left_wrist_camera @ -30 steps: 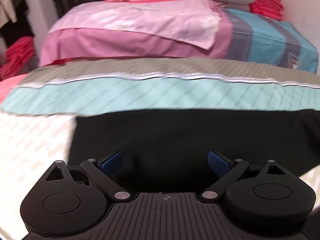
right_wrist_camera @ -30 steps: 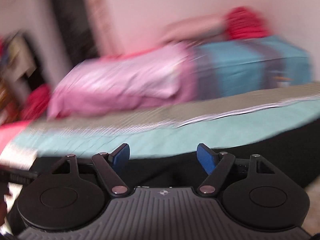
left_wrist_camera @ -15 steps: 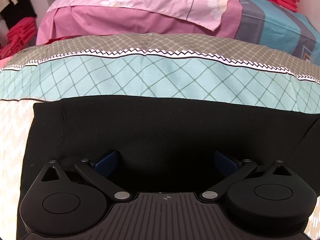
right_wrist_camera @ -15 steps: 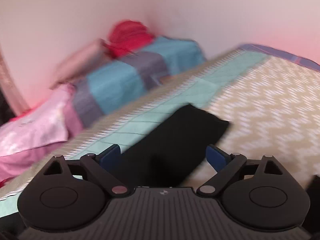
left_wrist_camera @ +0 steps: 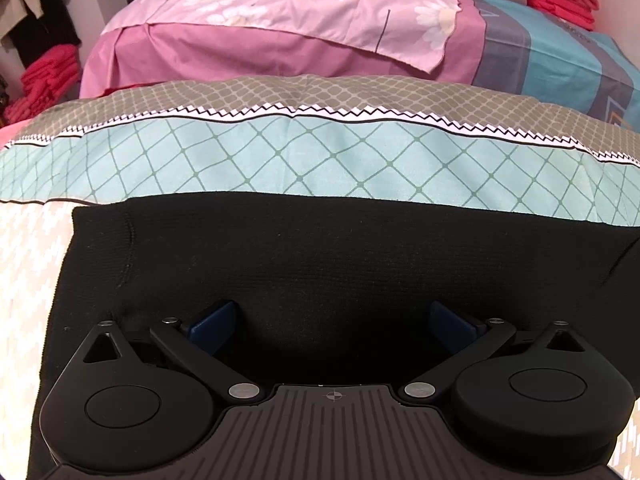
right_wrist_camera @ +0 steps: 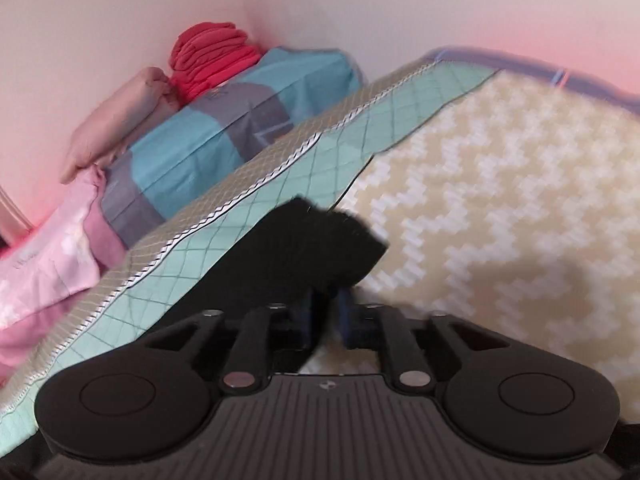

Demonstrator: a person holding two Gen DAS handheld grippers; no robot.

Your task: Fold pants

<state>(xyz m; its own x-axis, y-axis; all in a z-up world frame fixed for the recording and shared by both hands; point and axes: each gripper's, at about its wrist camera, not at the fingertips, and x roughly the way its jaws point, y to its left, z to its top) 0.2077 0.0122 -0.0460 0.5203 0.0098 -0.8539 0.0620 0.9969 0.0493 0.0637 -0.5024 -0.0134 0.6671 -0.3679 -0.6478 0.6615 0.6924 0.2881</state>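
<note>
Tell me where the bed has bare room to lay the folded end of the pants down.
Bare bedspread: the beige zigzag panel right of the pants, and the teal diamond band beyond their far edge. Crowded: the pink quilt and the blue-grey bedding stacked behind. The right gripper pinches the pants; the left gripper is open above them.

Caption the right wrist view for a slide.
Right tongs shut on the end of the black pants, lying across a patterned bedspread.
</note>
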